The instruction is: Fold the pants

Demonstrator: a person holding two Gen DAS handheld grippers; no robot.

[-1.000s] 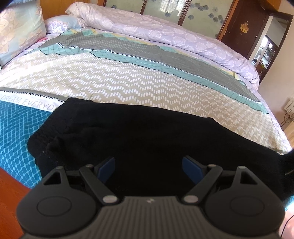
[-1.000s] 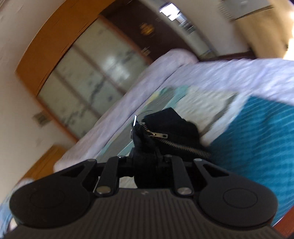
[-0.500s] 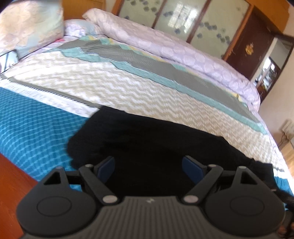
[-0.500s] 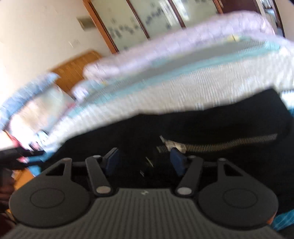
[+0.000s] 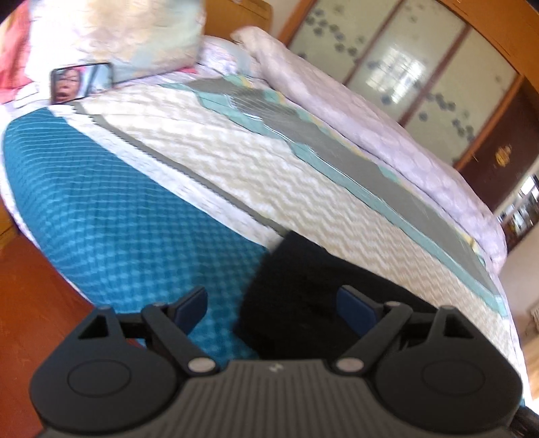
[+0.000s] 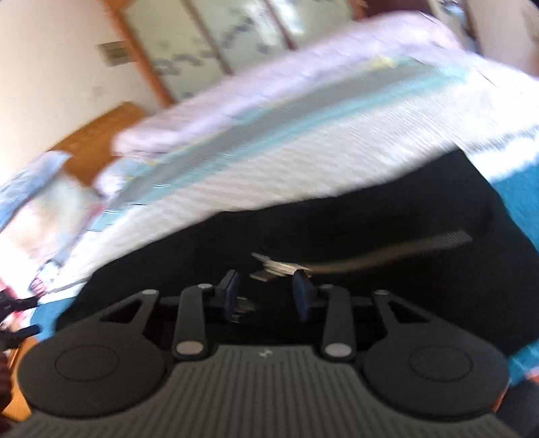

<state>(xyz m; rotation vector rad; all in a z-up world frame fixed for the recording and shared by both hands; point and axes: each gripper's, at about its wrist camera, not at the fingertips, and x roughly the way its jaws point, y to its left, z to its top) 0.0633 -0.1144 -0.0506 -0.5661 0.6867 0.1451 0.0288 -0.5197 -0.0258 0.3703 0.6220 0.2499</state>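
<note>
From the left wrist view, your left claw point(image 5: 271, 305) is spread wide with nothing in it, hanging over the near edge of the bed point(image 5: 242, 175) right where the pants point(image 5: 303, 289) end against the teal part of the cover. If you're going for that end, I'd come in so one finger slides under the fabric edge and the other lands on top, and pinch all the layers, not just the top one. It's black on black down there, so I can't tell how many layers there are or whether that's a hem or a waistband, and the claw body hides the nearest bit. There's a phone point(image 5: 81, 82) up by the pillow point(image 5: 111, 30), well out of the way. Over on the right wrist view, your right claw point(image 6: 266, 294) is partly open and empty, low over the pants point(image 6: 370, 222) just short of the zipper point(image 6: 363, 257). Grab cloth beside the zipper, not the metal. Everything's motion-blurred here, so the folds are anyone's guess, and the pants run out of frame bottom right.
</note>
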